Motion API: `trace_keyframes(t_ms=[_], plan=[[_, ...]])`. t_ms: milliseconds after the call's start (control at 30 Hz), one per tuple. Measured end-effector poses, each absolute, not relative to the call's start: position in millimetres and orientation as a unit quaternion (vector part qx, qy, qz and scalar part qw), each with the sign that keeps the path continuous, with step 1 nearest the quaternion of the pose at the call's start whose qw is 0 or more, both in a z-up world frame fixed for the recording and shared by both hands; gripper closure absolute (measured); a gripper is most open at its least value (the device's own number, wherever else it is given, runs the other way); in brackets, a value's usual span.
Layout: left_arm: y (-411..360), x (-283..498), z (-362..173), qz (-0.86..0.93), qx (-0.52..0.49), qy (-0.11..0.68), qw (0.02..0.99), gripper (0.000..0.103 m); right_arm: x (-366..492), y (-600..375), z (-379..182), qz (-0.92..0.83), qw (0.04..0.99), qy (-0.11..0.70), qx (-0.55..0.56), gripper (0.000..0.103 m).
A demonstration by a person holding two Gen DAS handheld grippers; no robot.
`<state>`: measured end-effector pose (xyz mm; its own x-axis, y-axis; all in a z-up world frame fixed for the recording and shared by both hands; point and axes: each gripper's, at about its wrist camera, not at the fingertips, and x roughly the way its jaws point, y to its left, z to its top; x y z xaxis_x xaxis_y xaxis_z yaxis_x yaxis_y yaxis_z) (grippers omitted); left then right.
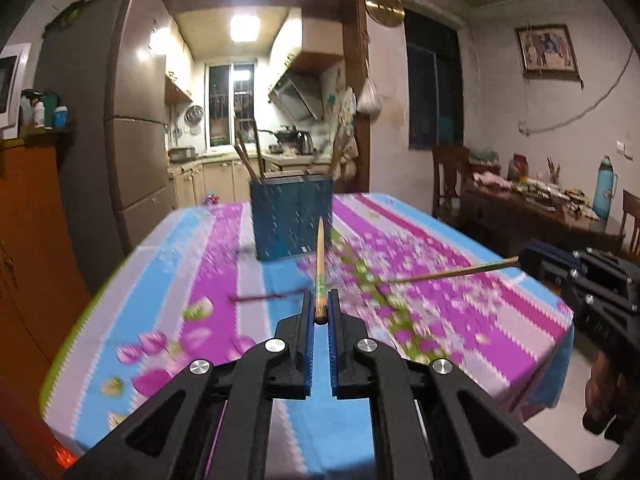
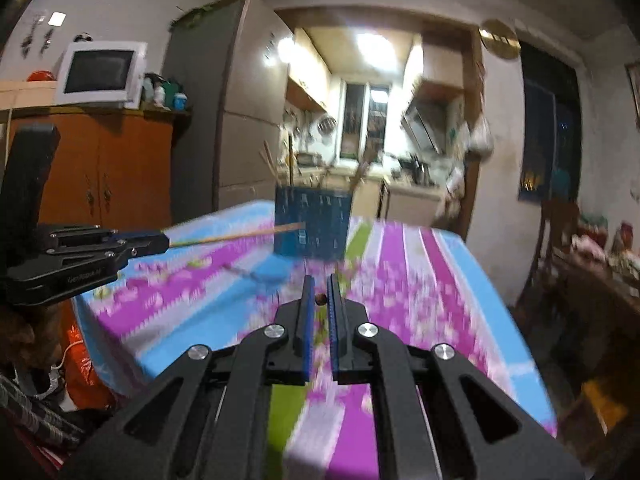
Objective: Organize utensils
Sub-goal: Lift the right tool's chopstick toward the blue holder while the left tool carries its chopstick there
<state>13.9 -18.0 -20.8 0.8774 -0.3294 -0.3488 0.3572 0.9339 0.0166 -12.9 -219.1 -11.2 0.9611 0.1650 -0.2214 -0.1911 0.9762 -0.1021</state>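
Looking along the left gripper, its blue pads are closed narrow on a chopstick, which runs straight ahead toward the blue holder standing on the striped, flowered tablecloth. The holder already has several sticks poking from its left side and more on its right. At the right edge the right gripper comes in, pinching a second chopstick that slants down and left over the cloth. A thin dark shadow lies on the cloth just left of the pads. In the right wrist view, much blurred, the right gripper is drawn narrow on the round butt of its chopstick, seen end on between the pads. The left gripper enters from the left, its chopstick reaching to the front of the holder, its tip level with the holder's face; whether it touches I cannot tell. The holder sits near the far end of the tablecloth.
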Motion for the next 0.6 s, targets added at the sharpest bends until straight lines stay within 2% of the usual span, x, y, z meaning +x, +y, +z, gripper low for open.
trace_keyframes(t_ms=[300, 600], plan=[[13.1, 28.2, 34.9, -0.191, 0.005, 0.162, 0.968, 0.096, 25.2, -221.0, 50.1, 0.127, 0.988, 0.059, -0.068, 0.098], [25.4, 51.4, 77.7, -0.233, -0.043, 0.176, 0.956, 0.096, 55.6, -225.0, 87.4, 0.179, 0.981, 0.072, -0.025, 0.098]])
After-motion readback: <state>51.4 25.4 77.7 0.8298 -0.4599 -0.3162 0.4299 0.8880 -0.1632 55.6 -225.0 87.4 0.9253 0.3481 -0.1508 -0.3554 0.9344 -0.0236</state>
